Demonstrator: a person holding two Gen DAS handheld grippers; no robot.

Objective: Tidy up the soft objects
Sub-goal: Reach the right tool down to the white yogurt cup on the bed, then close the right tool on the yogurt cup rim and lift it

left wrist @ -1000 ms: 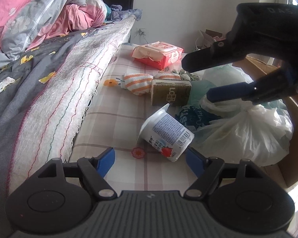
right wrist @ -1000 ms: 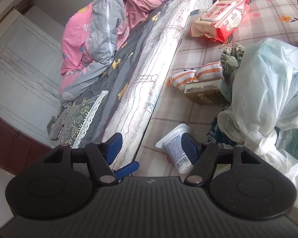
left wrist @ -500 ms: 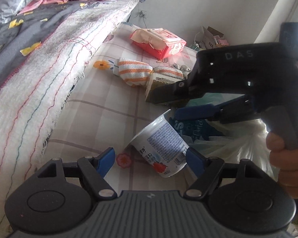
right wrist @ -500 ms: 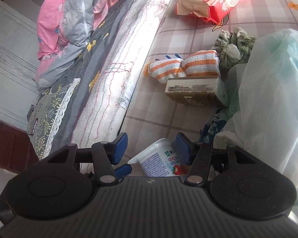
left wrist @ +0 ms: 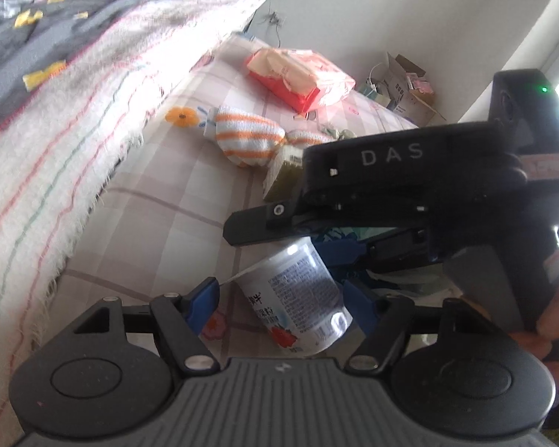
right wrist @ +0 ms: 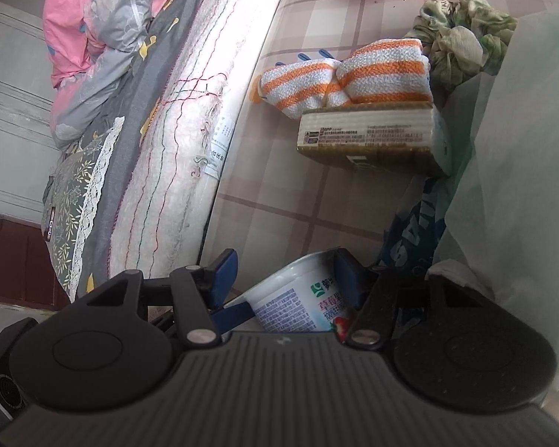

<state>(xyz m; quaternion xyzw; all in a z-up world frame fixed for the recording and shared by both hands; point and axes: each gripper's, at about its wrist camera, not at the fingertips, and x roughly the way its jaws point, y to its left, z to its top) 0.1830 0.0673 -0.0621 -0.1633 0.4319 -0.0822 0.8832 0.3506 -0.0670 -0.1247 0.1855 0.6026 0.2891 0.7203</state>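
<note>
A checked sheet (left wrist: 175,223) lies under both grippers, bed edge (left wrist: 67,141) leftward. Clear sheet stretches ahead to the striped socks (left wrist: 242,141). The yogurt cup (left wrist: 298,298) lies between the left gripper (left wrist: 283,298), closing, and right gripper (right wrist: 285,275), opening, apparently ungripped.

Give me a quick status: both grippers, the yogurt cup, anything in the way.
Left gripper closing around yogurt cup, right gripper opening over its rim. Cup on its side. White plastic bag crowds its right.
</note>
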